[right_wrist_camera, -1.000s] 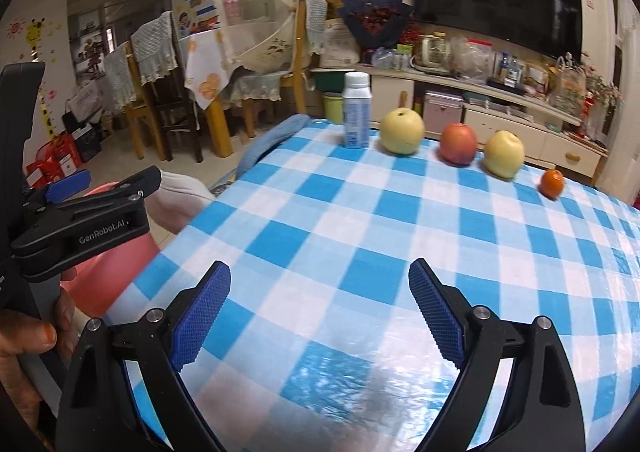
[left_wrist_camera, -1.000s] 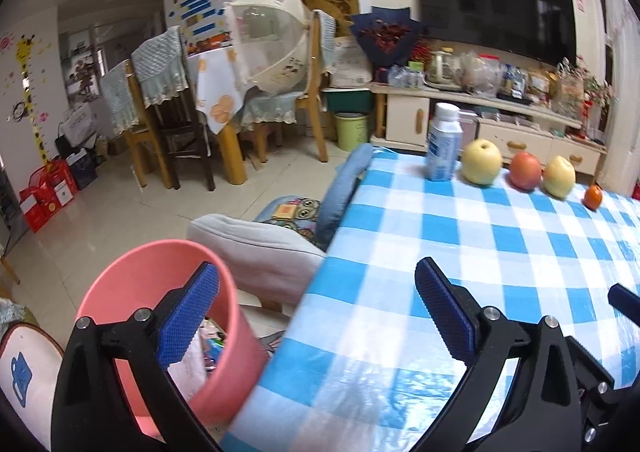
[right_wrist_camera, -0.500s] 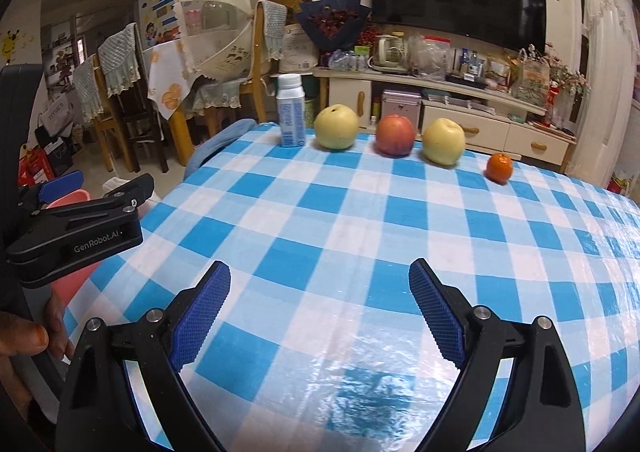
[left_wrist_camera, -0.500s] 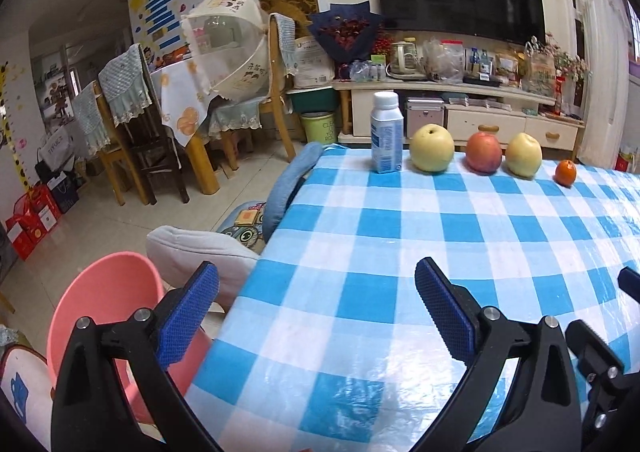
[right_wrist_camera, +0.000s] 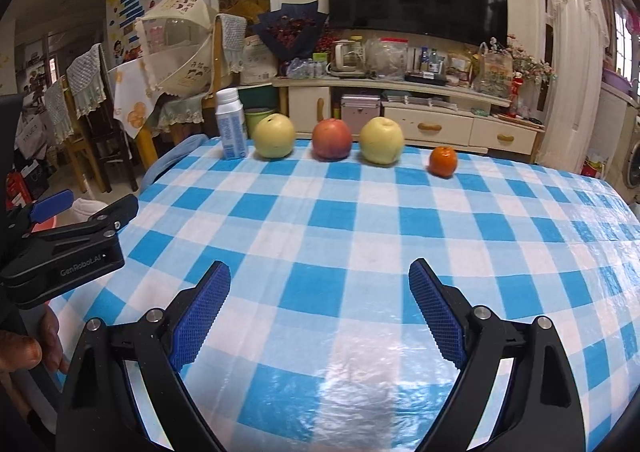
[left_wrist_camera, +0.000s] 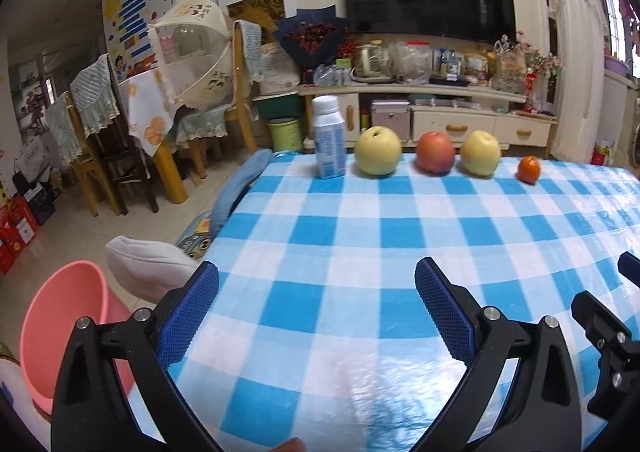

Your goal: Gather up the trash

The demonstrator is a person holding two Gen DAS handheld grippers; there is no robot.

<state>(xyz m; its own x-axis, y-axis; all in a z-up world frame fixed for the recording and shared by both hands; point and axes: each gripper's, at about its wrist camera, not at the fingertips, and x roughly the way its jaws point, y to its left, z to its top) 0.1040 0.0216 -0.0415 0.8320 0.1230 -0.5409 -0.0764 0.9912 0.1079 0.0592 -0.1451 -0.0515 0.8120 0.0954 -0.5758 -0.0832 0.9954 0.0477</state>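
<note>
Left hand-held gripper (left_wrist_camera: 316,310): hovering over the near left of the tabletop, jaws spread wide, gripping nothing.
Right hand-held gripper (right_wrist_camera: 320,310): hovering just right of the left one, jaws spread wide, nothing between the pads.
Tabletop (right_wrist_camera: 360,224): lying under a blue-and-white checked cloth.
Pink bin (left_wrist_camera: 60,326): standing on the floor at the near left.
Bottle (right_wrist_camera: 231,124): standing upright at the far left edge.
Fruit: sitting in a far row right of the bottle, pear (right_wrist_camera: 275,136), apple (right_wrist_camera: 332,139), second pear (right_wrist_camera: 381,140), tangerine (right_wrist_camera: 443,161).
</note>
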